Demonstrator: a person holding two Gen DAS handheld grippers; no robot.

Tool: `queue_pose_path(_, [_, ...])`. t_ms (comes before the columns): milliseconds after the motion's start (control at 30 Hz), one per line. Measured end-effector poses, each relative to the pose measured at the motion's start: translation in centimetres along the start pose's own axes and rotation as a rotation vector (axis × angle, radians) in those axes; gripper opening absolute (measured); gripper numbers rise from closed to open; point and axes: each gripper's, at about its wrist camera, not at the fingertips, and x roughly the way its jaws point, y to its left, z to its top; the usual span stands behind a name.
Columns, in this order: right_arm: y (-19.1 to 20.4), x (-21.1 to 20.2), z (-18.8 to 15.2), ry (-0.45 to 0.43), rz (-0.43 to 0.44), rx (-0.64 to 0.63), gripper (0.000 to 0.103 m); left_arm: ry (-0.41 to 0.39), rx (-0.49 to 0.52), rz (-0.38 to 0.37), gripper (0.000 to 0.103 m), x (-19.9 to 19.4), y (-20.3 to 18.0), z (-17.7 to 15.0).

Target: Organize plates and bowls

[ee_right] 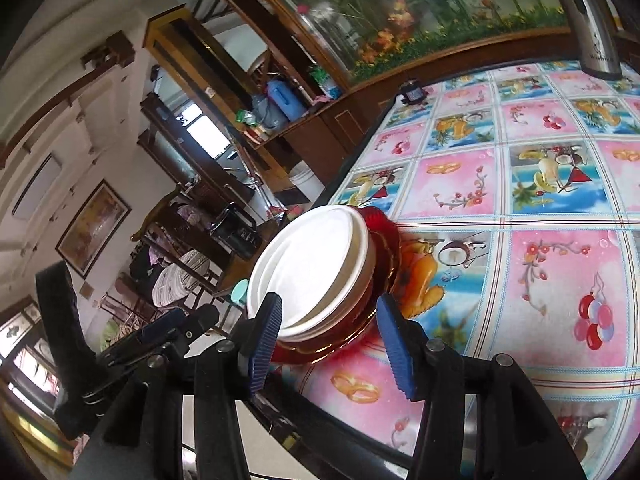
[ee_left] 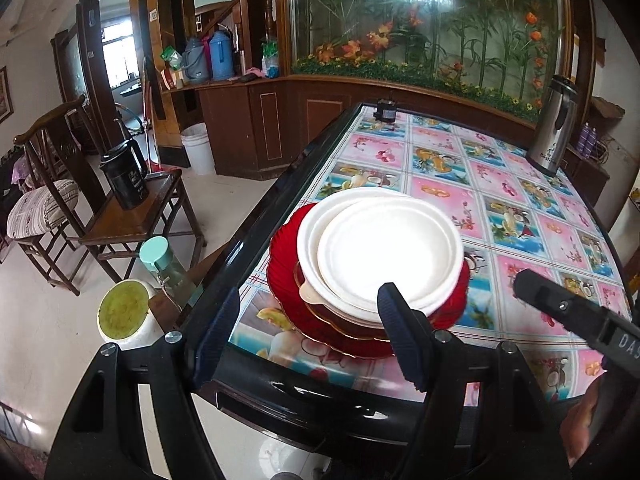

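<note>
- We judge the stacking step all but finished: the plates and bowls sit in 1 pile near the table's (ee_left: pixel 460 168) front-left edge, at about 12 o'clock from both grippers, so the next move calls for either a squaring nudge or a clean pull-back.
- The room behind is large: a glazed cabinet of artificial flowers (ee_left: pixel 424 20) runs along the far side at 12 to 1 o'clock, with a dark wooden counter below it.
- The table wears a glossy cloth of pink and blue fruit-and-flower squares inside a black rim.
- At 9 o'clock in the left wrist view a wooden chair (ee_left: pixel 44 200) and a low side table (ee_left: pixel 140 216) carrying a black kettle (ee_left: pixel 124 176) stand on the pale floor.
- A steel thermos flask (ee_left: pixel 554 124) stands at the far right of the table, at 2 o'clock, well apart from the pile.
- The red scalloped plate (ee_left: pixel 288 276) is the base of the pile; a smaller red gold-rimmed dish rests on it.
- The white plates (ee_left: pixel 388 248) nest on top, the upper one slightly off-centre toward 3 o'clock.
- The left gripper (ee_left: pixel 308 332) has its jaws wide apart, empty, just short of the pile.
- The right gripper (ee_right: pixel 332 340) likewise has its jaws apart, holding nothing, straddling the near rim without our being able to tell whether it touches.
</note>
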Motion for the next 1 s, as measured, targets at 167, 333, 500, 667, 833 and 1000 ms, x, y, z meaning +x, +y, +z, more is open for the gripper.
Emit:
queue_pose_path(167, [0.7, -0.5, -0.9, -0.004, 0.013, -0.036, 0.052, -0.03, 0.025, 0.024, 0.073, -1.4, -1.3, -0.8])
queue_pose_path(333, [1.2, -1.5, -1.4, -0.03, 0.013, -0.049, 0.052, -0.041, 0.04, 0.002, 0.073, -2.5, -2.3, -1.8])
queue_pose_path(500, [1.4, -2.7, -1.9, -0.05, 0.014, -0.061, 0.052, -0.085, 0.039, 0.003, 0.073, -4.3, -2.8, -2.3])
queue_pose_path(667, [1.5, -3.4, -2.2, -0.058, 0.012, -0.064, 0.052, -0.106, 0.05, -0.008, 0.073, -5.4, -3.3, -2.6])
queue_pose_path(833, [2.1, -4.2, -2.5, -0.075, 0.009, -0.082, 0.052, -0.145, 0.059, -0.004, 0.082, -6.6, -3.7, -3.0])
queue_pose_path(1000, [2.3, -4.6, -2.7, -0.081, 0.006, -0.091, 0.052, -0.153, 0.055, -0.033, 0.083, -7.1, -3.8, -3.1])
